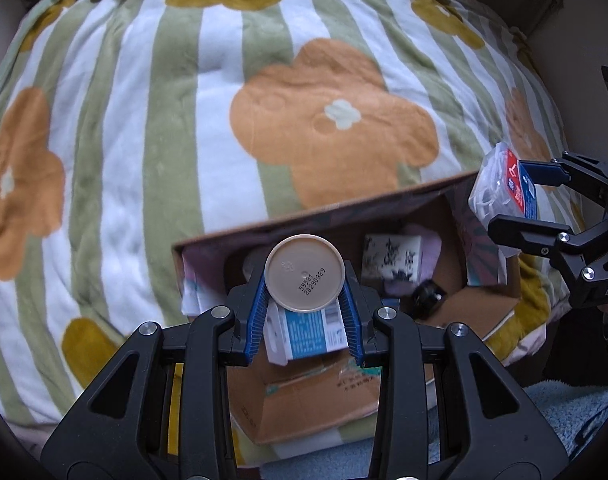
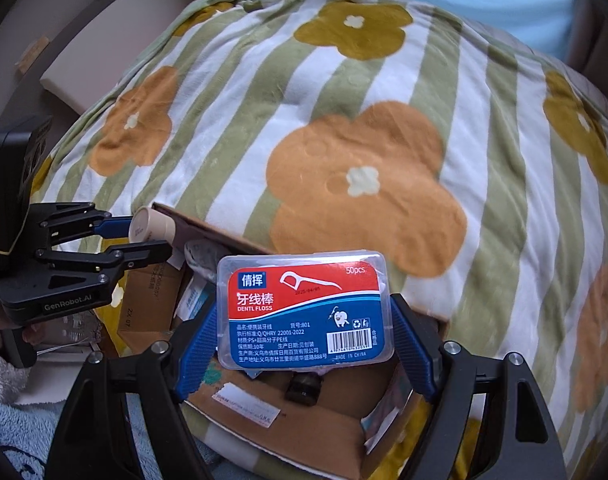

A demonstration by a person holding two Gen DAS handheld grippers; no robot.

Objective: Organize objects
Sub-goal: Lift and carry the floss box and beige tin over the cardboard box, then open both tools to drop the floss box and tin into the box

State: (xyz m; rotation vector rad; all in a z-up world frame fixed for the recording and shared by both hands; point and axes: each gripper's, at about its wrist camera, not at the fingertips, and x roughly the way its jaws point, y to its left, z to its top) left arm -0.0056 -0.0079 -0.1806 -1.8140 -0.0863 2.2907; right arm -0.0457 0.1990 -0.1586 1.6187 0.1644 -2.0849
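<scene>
My left gripper [image 1: 304, 300] is shut on a beige round jar [image 1: 304, 273], held above an open cardboard box [image 1: 343, 396]; the jar's flat end with a printed date code faces the camera. My right gripper [image 2: 304, 344] is shut on a clear dental floss box [image 2: 305, 312] with a red and blue label, also over the cardboard box [image 2: 280, 428]. In the left wrist view the right gripper [image 1: 543, 200] with the floss box [image 1: 503, 184] is at the right. In the right wrist view the left gripper [image 2: 144, 236] with the jar [image 2: 152, 226] is at the left.
The cardboard box lies on a striped flower-print blanket [image 1: 184, 120] and holds a blue and white carton [image 1: 304, 332], a white patterned pack [image 1: 391, 260] and a small dark item [image 1: 425, 296]. A light blue towel [image 1: 575, 412] lies in front.
</scene>
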